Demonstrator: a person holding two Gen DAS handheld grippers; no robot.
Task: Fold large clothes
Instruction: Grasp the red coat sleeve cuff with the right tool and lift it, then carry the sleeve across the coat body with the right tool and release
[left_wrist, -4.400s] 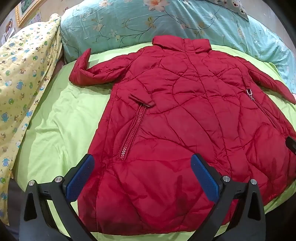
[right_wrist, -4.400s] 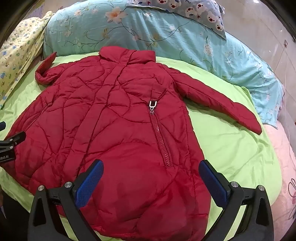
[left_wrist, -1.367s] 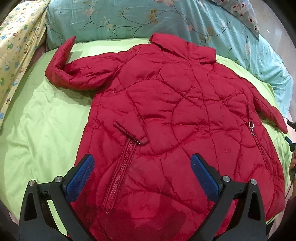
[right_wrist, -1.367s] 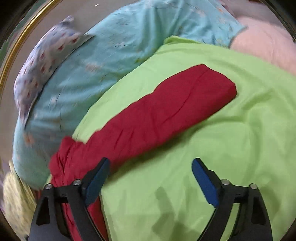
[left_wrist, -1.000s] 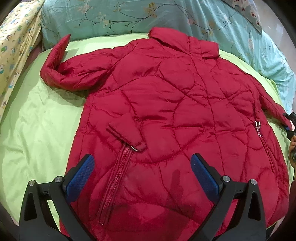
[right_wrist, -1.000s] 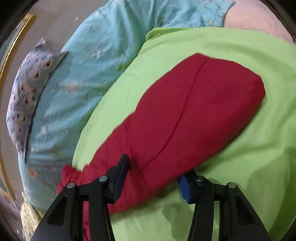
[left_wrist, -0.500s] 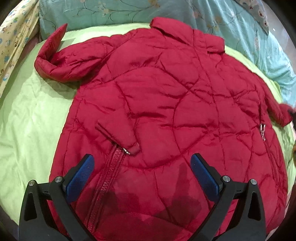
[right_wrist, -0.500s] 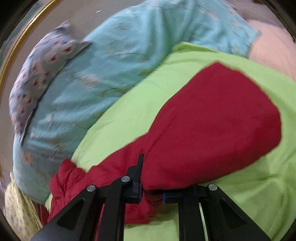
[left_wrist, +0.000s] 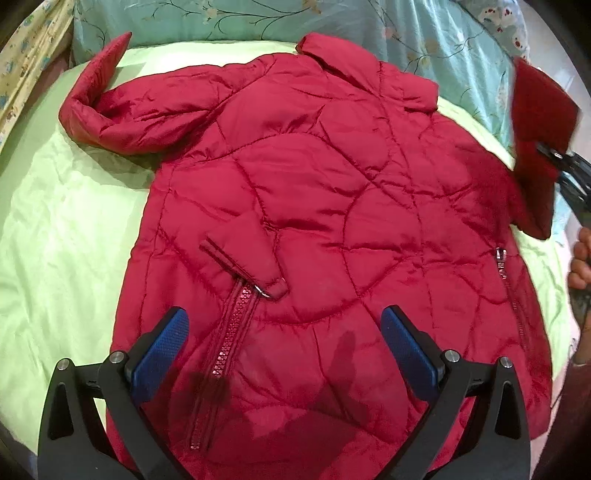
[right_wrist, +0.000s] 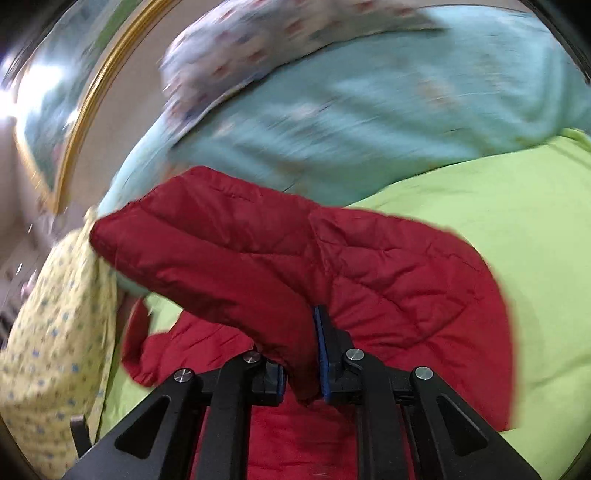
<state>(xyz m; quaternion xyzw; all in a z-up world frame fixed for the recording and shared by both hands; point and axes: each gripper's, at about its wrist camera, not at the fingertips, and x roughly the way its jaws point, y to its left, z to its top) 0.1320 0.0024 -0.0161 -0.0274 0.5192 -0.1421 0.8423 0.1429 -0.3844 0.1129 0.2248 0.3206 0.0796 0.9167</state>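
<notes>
The bed (left_wrist: 55, 236), under its light green sheet, carried everything, with a turquoise floral quilt (left_wrist: 258, 18) bunched along its head edge and a yellow printed cloth (left_wrist: 22, 62) down its left edge. Your red quilted coat (left_wrist: 314, 206) lay spread flat across the middle of the sheet, collar toward the head edge and hem toward the foot edge, covering most of the green.

Its left sleeve (left_wrist: 122, 110) lay out toward the left edge, the cuff kinked up against the quilt. You had the right sleeve (right_wrist: 258, 258) lifted clear of the sheet near the right edge, its cuff hanging in the air above the coat's shoulder.

Your right gripper (right_wrist: 301, 369) was pinching that sleeve: its blue pads had just been closing and were clamped on a fold of the red fabric. Your left gripper (left_wrist: 284, 350) hovered over the lower front of the coat beside the pocket zipper (left_wrist: 229, 339), fingers spread wide and gripping nothing.

From this I judge you were on the first fold, bringing the right sleeve in across the body. The next move called for carrying the cuff over the chest panel and laying it flat before letting go. Puffy, slippery fabric tends to spring back, so the left gripper could press the body down near the shoulder while the sleeve settled.
</notes>
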